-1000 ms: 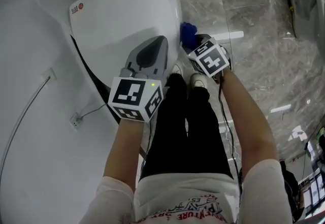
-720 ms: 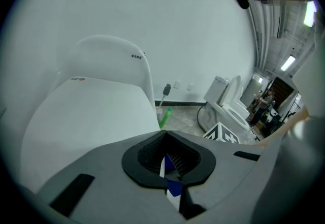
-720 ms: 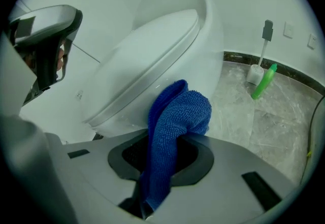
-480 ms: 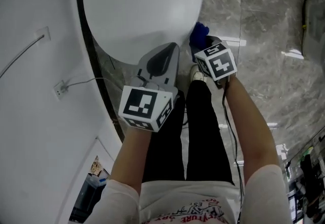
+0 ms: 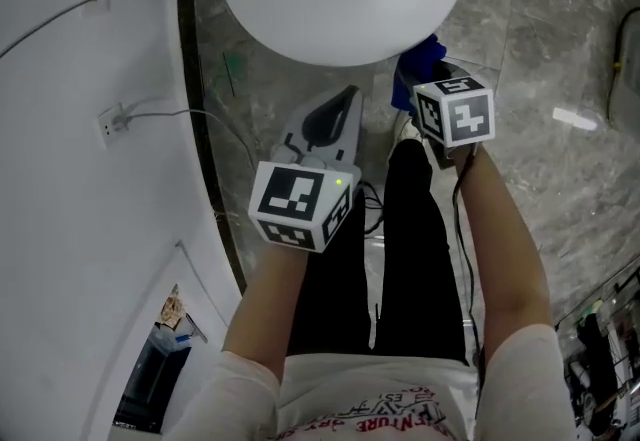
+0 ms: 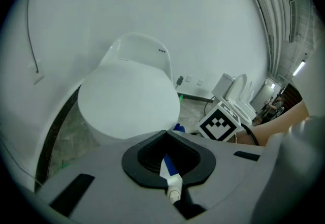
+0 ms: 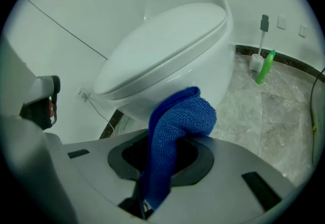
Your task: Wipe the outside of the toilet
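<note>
R gripper (image 5: 428,89) is clamped on the blue cloth (image 7: 177,131), which hangs in a fold from its jaws. The fold's top sits just below the toilet (image 7: 167,50) lid's front edge, against the bowl's side; we can't tell if it touches. L gripper (image 5: 335,114) is narrow, jaws together, held near the bowl front w/o any cloth. A small blue-and-white bit (image 6: 168,172) shows in its slot; we can't tell what it is. From the head view the bowl hides most of the cloth. Floor is grey marble (image 5: 560,159), wall is white w/ a dark base strip. A green bottle (image 7: 265,67) and a brush (image 7: 260,40) stand by the wall.
</note>
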`<state>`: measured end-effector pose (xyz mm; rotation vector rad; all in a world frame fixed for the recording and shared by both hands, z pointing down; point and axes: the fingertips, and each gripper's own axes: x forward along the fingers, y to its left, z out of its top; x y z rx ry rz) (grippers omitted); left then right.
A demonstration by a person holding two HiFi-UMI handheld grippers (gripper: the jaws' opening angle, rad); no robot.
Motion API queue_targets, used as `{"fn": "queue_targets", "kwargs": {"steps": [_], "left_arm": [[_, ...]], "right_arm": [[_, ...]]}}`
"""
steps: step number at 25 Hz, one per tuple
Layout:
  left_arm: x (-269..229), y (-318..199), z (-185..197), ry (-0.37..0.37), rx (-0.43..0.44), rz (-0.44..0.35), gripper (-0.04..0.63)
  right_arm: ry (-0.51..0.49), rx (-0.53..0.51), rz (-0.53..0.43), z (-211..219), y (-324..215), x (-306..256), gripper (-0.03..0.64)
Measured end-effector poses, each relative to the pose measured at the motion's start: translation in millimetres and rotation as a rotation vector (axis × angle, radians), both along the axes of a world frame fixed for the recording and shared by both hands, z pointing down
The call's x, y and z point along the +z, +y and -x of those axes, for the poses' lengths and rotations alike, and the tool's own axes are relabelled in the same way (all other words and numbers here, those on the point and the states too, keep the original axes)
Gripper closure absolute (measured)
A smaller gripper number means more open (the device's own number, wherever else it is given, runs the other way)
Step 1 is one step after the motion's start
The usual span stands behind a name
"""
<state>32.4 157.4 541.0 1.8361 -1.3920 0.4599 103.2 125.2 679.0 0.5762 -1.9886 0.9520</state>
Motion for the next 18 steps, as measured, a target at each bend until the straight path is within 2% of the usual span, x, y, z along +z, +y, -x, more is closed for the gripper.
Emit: {"fn": "queue_targets", "kwargs": {"steps": [4, 9, 12, 16, 18], "left_arm": [[6, 35, 28, 0.025, -0.057, 0.014, 0.588], [18, 82, 61, 0.033, -0.061, 0.047, 0.589], [27, 108, 87, 0.032, -0.06, 0.077, 0.589], [31, 131, 122, 0.033, -0.084, 0.097, 0.589], [30, 139, 136, 0.038, -0.094, 0.109, 0.589]], "right_arm": [[0.001, 0.06, 0.004, 18, 15, 2, 0.541], [0.033, 0.18, -0.007, 38, 31, 1, 0.541], [0.04, 0.195, -0.004, 62, 48, -1, 0.541], [-0.001, 0.167, 0.003, 110, 72, -9, 0.541], [-0.008, 0.198, 0.012, 125, 75, -14, 0.541]]}}
